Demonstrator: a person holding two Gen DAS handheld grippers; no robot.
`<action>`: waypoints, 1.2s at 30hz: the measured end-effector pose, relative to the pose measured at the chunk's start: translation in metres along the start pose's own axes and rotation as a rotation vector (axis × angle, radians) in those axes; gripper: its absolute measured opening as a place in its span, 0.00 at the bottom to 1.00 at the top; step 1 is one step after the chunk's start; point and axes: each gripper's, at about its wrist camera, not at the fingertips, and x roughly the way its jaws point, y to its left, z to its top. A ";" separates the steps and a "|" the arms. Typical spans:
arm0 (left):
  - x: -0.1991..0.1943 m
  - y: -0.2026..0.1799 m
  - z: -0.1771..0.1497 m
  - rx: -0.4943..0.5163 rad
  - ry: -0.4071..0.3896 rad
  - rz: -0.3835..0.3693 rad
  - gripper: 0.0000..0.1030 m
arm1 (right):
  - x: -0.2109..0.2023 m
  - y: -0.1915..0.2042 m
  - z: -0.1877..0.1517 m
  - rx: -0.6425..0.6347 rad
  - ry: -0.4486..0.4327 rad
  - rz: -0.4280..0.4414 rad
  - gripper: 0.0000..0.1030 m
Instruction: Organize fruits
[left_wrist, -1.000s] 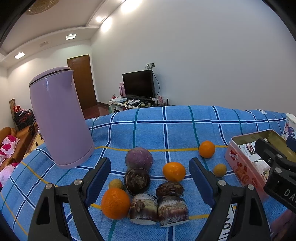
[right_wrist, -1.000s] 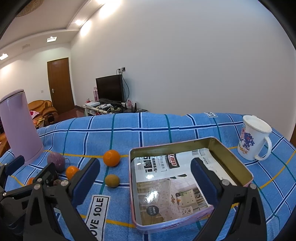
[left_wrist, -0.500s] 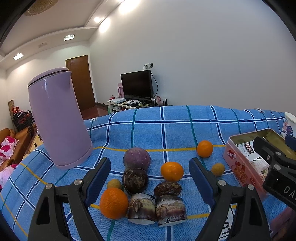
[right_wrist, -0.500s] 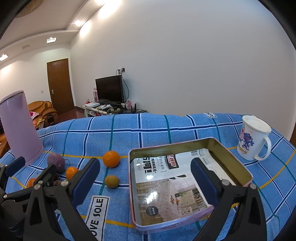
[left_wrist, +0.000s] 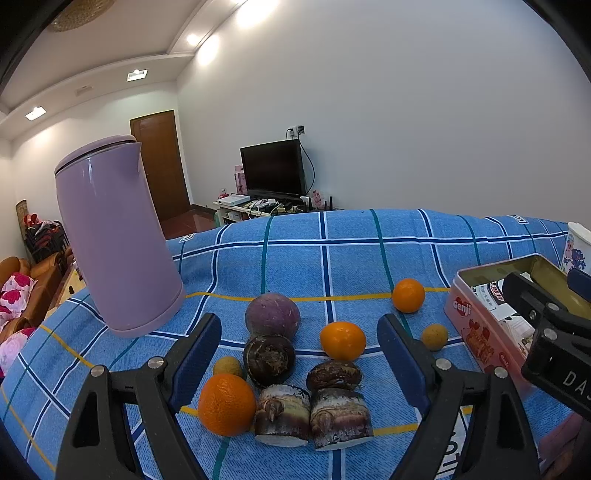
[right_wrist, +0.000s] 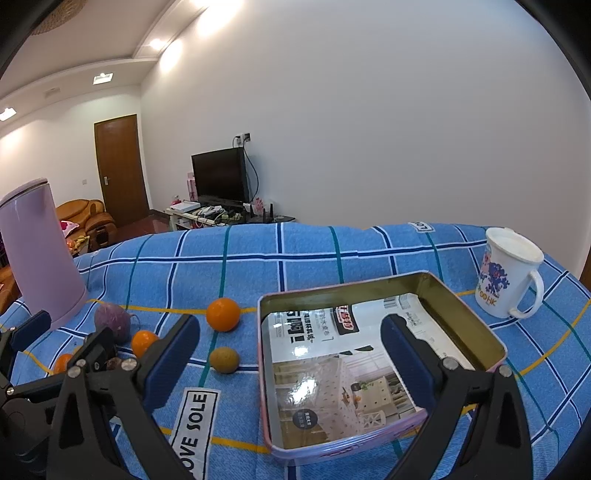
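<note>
On the blue checked cloth, the left wrist view shows three oranges (left_wrist: 226, 404) (left_wrist: 342, 340) (left_wrist: 408, 295), two small yellow-brown fruits (left_wrist: 228, 366) (left_wrist: 434, 336), a purple round root (left_wrist: 272, 316) and several dark brown roots (left_wrist: 269, 360). My left gripper (left_wrist: 298, 345) is open and empty, just above and behind this cluster. An open pink tin (right_wrist: 476, 332) lined with a printed sheet lies to the right. My right gripper (right_wrist: 290, 354) is open and empty over the tin's near left part.
A tall lilac kettle (left_wrist: 110, 240) stands at the left of the cloth. A white mug (right_wrist: 508, 273) with a blue print stands right of the tin. A TV (right_wrist: 219, 179) and a sofa (right_wrist: 86, 218) lie beyond the table's far edge.
The left gripper has shifted slightly to the right, so the fruits and kettle sit a little further left in its view. The right gripper has barely moved. Both stay open.
</note>
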 end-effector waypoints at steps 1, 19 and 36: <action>0.000 0.000 0.000 0.000 0.000 0.000 0.85 | 0.000 0.000 0.000 0.000 0.000 0.000 0.98; 0.005 0.006 0.001 0.019 0.024 0.034 0.85 | 0.001 0.001 -0.001 0.005 0.002 0.014 0.98; 0.021 0.124 0.019 -0.140 0.094 0.150 0.85 | 0.008 0.027 -0.008 -0.055 0.098 0.257 0.83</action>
